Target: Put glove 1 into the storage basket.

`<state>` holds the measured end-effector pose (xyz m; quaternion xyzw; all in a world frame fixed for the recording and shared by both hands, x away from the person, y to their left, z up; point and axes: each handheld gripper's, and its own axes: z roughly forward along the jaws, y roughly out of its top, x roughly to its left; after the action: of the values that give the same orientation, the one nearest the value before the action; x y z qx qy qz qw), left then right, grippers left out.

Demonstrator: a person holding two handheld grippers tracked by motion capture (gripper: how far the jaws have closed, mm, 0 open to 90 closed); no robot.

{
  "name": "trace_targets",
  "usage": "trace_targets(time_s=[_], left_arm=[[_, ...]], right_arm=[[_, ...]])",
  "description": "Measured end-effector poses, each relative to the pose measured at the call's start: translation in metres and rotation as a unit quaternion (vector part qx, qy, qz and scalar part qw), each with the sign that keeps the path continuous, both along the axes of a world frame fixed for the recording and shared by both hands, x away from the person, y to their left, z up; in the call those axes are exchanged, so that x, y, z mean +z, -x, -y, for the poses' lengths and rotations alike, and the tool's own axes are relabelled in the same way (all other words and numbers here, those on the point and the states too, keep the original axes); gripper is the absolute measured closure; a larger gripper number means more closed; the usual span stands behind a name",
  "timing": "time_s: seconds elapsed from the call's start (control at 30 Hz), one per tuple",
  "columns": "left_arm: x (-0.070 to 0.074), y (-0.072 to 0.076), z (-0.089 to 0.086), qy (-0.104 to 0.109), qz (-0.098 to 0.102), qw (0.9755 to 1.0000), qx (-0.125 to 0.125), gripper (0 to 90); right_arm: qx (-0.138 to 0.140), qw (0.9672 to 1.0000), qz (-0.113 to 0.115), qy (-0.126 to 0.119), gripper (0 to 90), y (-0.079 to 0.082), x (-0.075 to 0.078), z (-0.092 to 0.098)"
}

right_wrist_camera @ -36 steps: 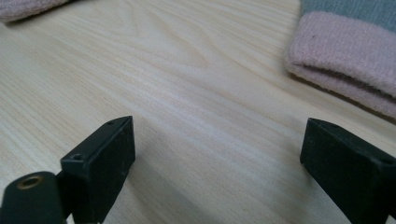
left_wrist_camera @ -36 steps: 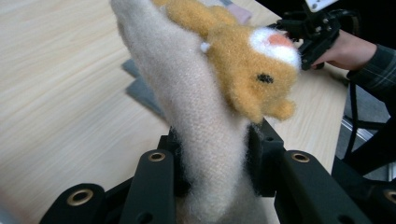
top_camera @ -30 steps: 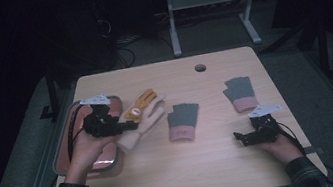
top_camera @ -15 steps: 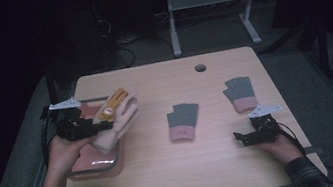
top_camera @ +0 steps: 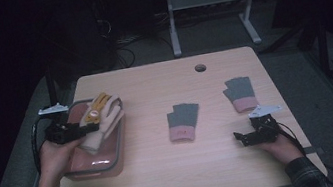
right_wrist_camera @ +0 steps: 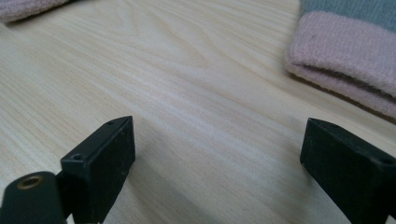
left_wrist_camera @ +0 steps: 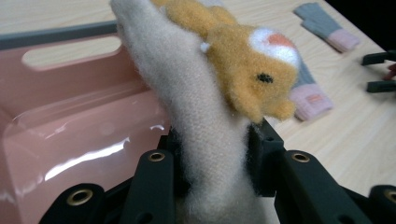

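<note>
A light wood-grain surface (top_camera: 167, 174) with a round grommet hole (top_camera: 200, 68) is set in a dark room; a grey metal frame (top_camera: 206, 3) and cables are seen on the floor behind it. The left tool (top_camera: 90, 128) is clamped on a cream fuzzy glove with an orange animal face (top_camera: 100, 119), held above a pink plastic bin with a grey rim (top_camera: 113, 155) at the surface's left edge. The right tool (top_camera: 242, 138) rests low on the surface, jaws apart. Two grey knit gloves with pink cuffs (top_camera: 183, 121) (top_camera: 239, 94) lie flat, apart. The animal's black eye is resolved in the left gripper view (left_wrist_camera: 243, 79); the bin's handle slot (left_wrist_camera: 70, 51) is shown there too. In the right gripper view, one pink cuff (right_wrist_camera: 345, 60) is cut off by the frame edge.
</note>
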<state>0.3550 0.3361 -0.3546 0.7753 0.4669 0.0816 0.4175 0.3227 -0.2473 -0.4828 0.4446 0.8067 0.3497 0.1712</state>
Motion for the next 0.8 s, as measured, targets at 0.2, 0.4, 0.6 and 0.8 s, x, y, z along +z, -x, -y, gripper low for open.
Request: trace_targets(time_s=[0.2, 0.4, 0.6, 0.8], left_arm=[[-0.009, -0.004, -0.009, -0.005, -0.01, 0.9997, 0.023, 66.6], [-0.021, -0.008, -0.013, -0.022, -0.029, 0.9985, 0.042, 66.5], [-0.029, -0.012, -0.01, -0.035, -0.044, 0.9971, 0.05, 66.3], [-0.036, -0.018, -0.005, -0.044, -0.064, 0.996, 0.045, 65.9]], right_arm=[[0.0, 1.0, 0.0, 0.0, 9.8, 0.0, 0.0, 0.0], [0.0, 1.0, 0.0, 0.0, 9.8, 0.0, 0.0, 0.0], [0.0, 1.0, 0.0, 0.001, 9.8, 0.0, 0.0, 0.0], [0.0, 1.0, 0.0, 0.0, 9.8, 0.0, 0.0, 0.0]])
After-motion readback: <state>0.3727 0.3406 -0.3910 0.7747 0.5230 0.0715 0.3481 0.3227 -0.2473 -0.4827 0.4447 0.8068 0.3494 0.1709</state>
